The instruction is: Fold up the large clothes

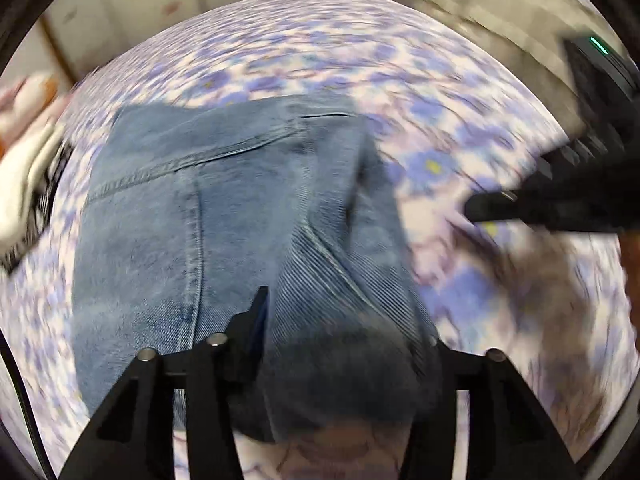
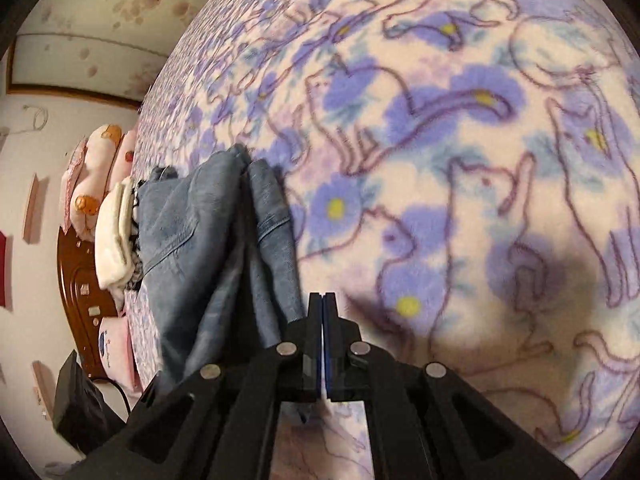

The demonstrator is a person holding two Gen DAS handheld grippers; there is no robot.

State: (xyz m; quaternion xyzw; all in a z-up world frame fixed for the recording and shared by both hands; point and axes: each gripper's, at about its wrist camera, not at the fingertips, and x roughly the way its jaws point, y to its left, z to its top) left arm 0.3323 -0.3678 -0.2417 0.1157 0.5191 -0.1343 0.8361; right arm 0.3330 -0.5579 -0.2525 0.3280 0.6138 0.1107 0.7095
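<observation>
Left wrist view: the jeans [image 1: 224,216] lie on the blanket [image 1: 460,128], long axis running away from the camera, seams pointing toward the far edge. The left gripper [image 1: 344,332] has its fingers spread wide with a fold of denim bunched between them. The right gripper [image 1: 500,204] enters from the right, just off the jeans' edge.

Right wrist view: the right gripper [image 2: 323,304] has its pads pressed together; whether denim is caught between them cannot be told. The jeans [image 2: 208,240] lie left of it, near the blanket's [image 2: 480,160] left edge beside white clothing [image 2: 114,232]. No readable writing.

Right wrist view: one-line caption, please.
Right tongs shut beside bunched blue jeans on a floral cat-print blanket.
</observation>
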